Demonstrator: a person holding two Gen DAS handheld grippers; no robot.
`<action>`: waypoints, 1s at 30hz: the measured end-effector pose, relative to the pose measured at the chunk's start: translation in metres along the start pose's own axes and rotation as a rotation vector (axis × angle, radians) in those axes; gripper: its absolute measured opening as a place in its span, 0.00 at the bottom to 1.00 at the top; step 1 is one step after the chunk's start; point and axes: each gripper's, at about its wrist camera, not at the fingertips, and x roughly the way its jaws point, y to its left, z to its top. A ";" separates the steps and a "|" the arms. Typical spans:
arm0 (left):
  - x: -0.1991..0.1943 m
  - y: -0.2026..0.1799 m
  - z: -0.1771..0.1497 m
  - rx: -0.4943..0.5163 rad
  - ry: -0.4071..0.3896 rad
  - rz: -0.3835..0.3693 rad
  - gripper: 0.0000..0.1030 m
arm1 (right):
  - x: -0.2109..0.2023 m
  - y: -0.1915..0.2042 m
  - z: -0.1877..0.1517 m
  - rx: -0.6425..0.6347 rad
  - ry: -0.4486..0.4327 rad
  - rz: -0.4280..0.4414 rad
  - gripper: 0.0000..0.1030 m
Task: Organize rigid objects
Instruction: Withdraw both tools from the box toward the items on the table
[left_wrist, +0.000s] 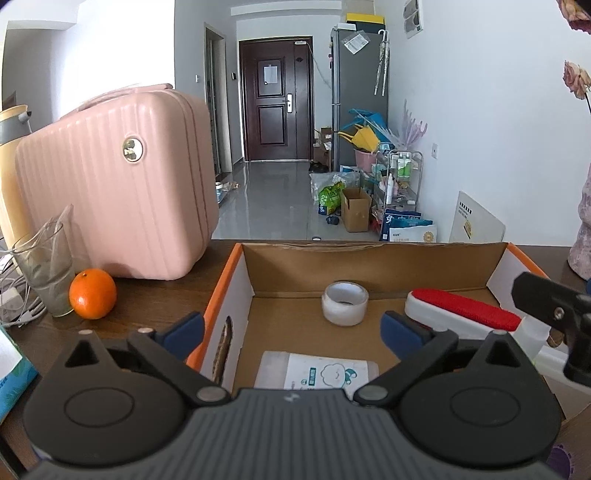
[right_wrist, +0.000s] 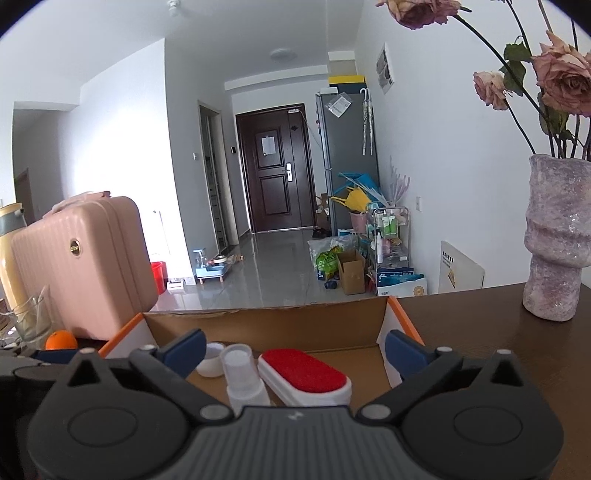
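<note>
Left gripper (left_wrist: 291, 328): jaws wide, nothing between the pads. Right gripper (right_wrist: 293, 349): likewise wide and empty. Both hang over the near end of the box (left_wrist: 373, 267). Directly below the left: a flat packet (left_wrist: 317, 373); ahead of it, the tape roll (left_wrist: 345, 302). Before the right: a bottle (right_wrist: 242, 373) and a red brush (right_wrist: 304, 374) (side by side, near touching). Judgement: placing step complete. Next move calls for drawing clear and finding another loose item; the orange (left_wrist: 92, 299), left of the box, is one candidate.

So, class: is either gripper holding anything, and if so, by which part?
Nothing is held. The left gripper and the right gripper both stand wide open over the box, with the pads pressing on nothing.
</note>
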 end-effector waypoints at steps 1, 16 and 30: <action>-0.002 0.000 0.000 -0.002 -0.002 0.000 1.00 | -0.002 -0.001 0.000 0.002 -0.001 0.000 1.00; -0.075 0.005 -0.026 -0.015 -0.048 -0.022 1.00 | -0.072 -0.005 -0.010 -0.008 -0.032 0.019 1.00; -0.129 0.032 -0.097 -0.066 0.048 -0.027 1.00 | -0.125 -0.007 -0.072 -0.049 0.096 0.043 1.00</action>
